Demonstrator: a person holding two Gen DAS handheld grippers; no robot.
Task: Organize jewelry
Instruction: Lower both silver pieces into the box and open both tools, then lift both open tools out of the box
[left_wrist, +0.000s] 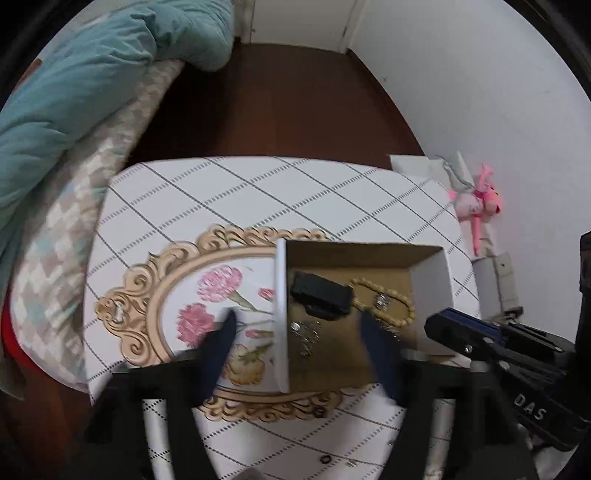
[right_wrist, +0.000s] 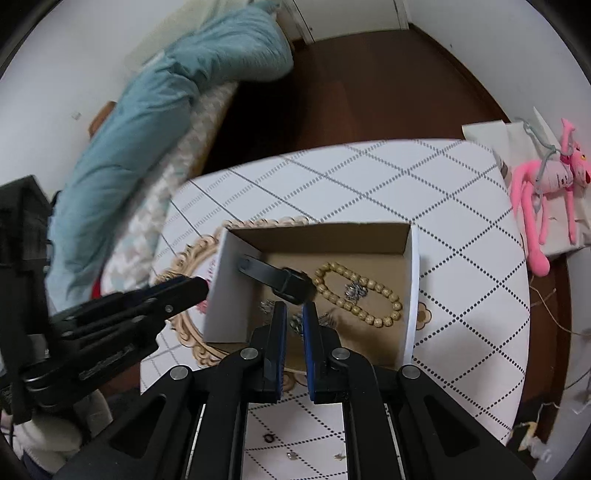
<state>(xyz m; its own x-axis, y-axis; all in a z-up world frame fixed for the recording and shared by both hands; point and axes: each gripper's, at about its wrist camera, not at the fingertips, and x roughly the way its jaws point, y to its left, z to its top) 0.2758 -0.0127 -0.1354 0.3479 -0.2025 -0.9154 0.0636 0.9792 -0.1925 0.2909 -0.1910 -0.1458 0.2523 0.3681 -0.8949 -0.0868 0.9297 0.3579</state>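
Overhead, both tools (left_wrist: 297, 325) (right_wrist: 294, 314), jewelry box (right_wrist: 413, 280) below.

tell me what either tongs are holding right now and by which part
Nothing. The left tongs stand open astride the box wall; the right tongs hang narrowly open and empty.

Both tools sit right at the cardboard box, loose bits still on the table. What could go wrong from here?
1. The left tool straddles the cardboard box wall; closing or shifting could drag the light box across the table.
2. The right tool, jaws slightly apart with nothing visibly gripped, hangs over the small silver pieces; it could snag the beaded bracelet or black watch.
3. The small ring and studs near the table edge might get knocked off.
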